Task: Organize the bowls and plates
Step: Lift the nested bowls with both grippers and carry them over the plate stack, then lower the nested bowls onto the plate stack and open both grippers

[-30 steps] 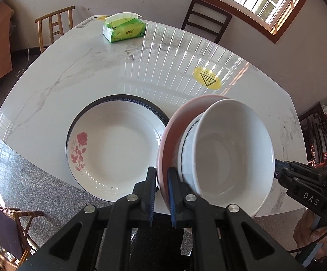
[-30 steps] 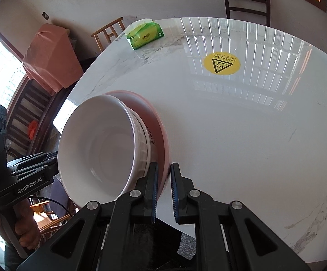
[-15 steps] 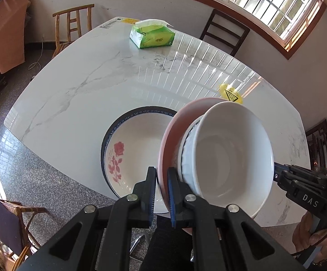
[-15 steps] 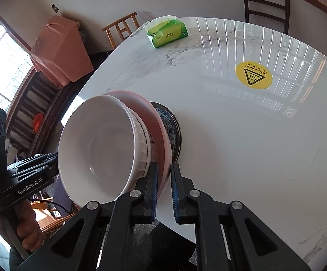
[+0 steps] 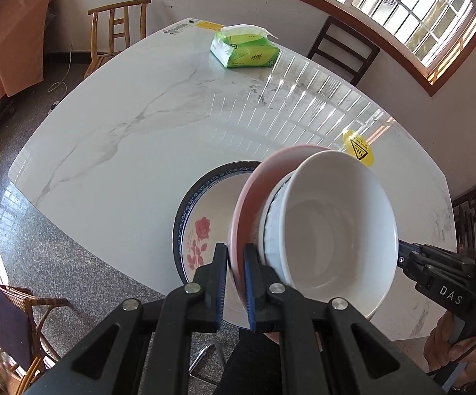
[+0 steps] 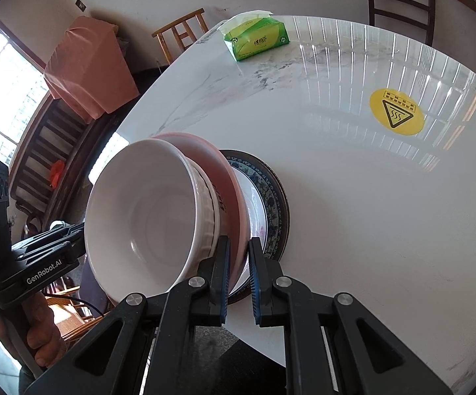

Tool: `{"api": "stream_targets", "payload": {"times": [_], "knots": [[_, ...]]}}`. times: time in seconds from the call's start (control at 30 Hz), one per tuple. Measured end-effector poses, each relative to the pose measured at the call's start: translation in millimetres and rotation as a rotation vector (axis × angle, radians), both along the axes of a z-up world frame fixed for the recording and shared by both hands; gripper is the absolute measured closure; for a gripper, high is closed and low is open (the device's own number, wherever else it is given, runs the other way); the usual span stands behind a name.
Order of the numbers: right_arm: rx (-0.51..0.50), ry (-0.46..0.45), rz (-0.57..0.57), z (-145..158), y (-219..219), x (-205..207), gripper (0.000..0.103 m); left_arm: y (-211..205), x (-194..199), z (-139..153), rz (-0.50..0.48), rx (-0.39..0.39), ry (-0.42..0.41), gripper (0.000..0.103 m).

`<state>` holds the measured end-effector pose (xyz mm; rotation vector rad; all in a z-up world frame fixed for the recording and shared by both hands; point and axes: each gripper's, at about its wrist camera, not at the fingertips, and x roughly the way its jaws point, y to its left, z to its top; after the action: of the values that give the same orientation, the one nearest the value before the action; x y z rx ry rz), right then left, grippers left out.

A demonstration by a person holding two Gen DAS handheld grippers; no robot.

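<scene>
A pink plate (image 5: 254, 191) carries a white bowl (image 5: 333, 230) and is held in the air on both sides. My left gripper (image 5: 235, 283) is shut on the plate's rim. My right gripper (image 6: 238, 276) is shut on the opposite rim of the pink plate (image 6: 228, 191), with the white bowl (image 6: 145, 210) to its left. Below them a rose-patterned plate with a dark blue rim (image 5: 201, 227) lies on the white marble table (image 5: 139, 125) near its front edge. The rose plate also shows in the right wrist view (image 6: 271, 204), partly hidden by the pink plate.
A green tissue pack (image 5: 243, 51) sits at the table's far side, also seen in the right wrist view (image 6: 254, 39). A yellow warning sticker (image 6: 397, 115) is on the tabletop. Wooden chairs (image 5: 119, 29) stand around the table. A pink-covered cabinet (image 6: 90, 65) stands by the wall.
Both grippers have carried the pink plate and bowl leftward and back from the table. The stack now hangs over the right part of the rose plate, which looks smaller and farther.
</scene>
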<state>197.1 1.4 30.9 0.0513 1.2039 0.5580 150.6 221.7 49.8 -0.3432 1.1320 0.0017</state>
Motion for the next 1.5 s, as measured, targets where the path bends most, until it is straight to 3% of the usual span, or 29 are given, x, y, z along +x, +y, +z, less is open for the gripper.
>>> {"api": "stream_targets", "payload": {"times": [0.93, 1.5], "knots": [[-0.005, 0.039, 0.008, -17, 14, 11, 0.091, 17, 7, -23, 0.012, 0.003, 0.013, 0.095], [0.044, 0.034, -0.012, -21, 8, 9, 0.091, 5, -4, -20, 0.006, 0.114, -0.115, 0.095]]}}
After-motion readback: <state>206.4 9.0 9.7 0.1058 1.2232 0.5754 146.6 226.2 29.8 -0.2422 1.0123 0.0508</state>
